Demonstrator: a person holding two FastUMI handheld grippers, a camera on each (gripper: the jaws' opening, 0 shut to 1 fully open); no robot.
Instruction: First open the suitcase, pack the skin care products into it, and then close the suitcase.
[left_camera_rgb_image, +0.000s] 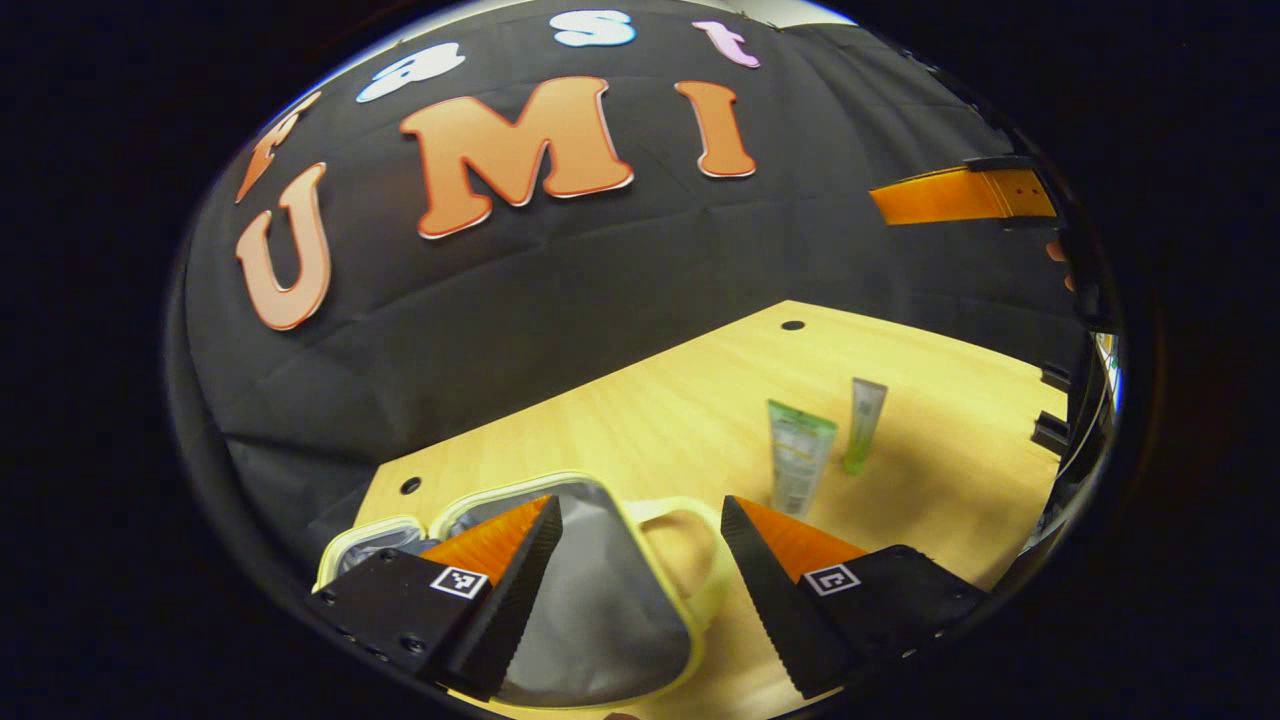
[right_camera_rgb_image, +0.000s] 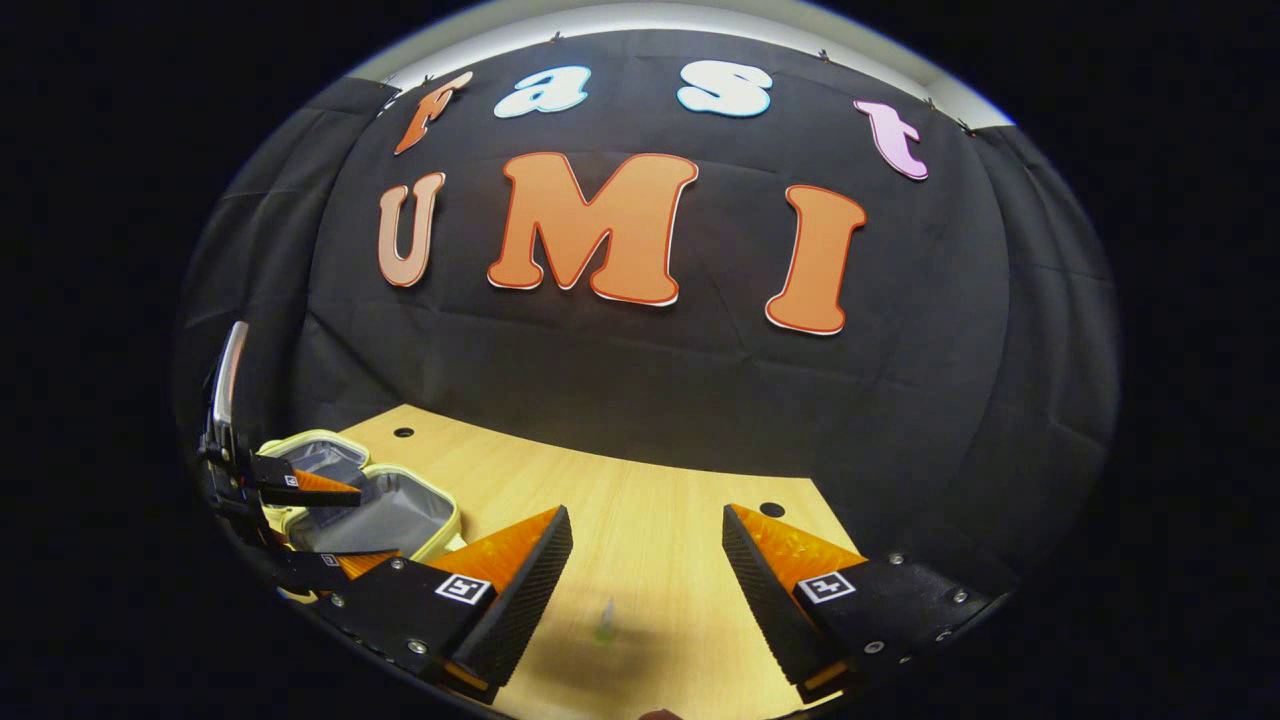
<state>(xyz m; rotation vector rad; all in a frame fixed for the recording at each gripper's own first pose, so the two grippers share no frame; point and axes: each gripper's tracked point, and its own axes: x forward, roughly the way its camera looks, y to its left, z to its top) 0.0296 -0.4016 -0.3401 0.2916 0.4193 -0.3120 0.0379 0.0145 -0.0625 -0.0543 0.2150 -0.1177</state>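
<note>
The small suitcase (left_camera_rgb_image: 600, 610) lies open on the wooden table (left_camera_rgb_image: 900, 350), pale yellow rim, grey lining, handle toward the tubes. My left gripper (left_camera_rgb_image: 640, 505) hovers open just above it, nothing between its fingers. Two skin care tubes rest on the table beyond: a wider green-and-white tube (left_camera_rgb_image: 797, 455) and a slim green tube (left_camera_rgb_image: 863, 425). In the right gripper view, my right gripper (right_camera_rgb_image: 645, 512) is open over bare table (right_camera_rgb_image: 650, 480), with a blurred green tube (right_camera_rgb_image: 605, 620) below it. The open suitcase (right_camera_rgb_image: 390, 515) sits at the left there, with the left gripper (right_camera_rgb_image: 335, 525) over it.
The black cloth wall runs close behind the table's far edge. Small round holes (left_camera_rgb_image: 792, 325) mark the tabletop near its corners. Black clamps (left_camera_rgb_image: 1050, 430) stick out at the table's right side. The right gripper's finger (left_camera_rgb_image: 960, 195) hangs high at the right.
</note>
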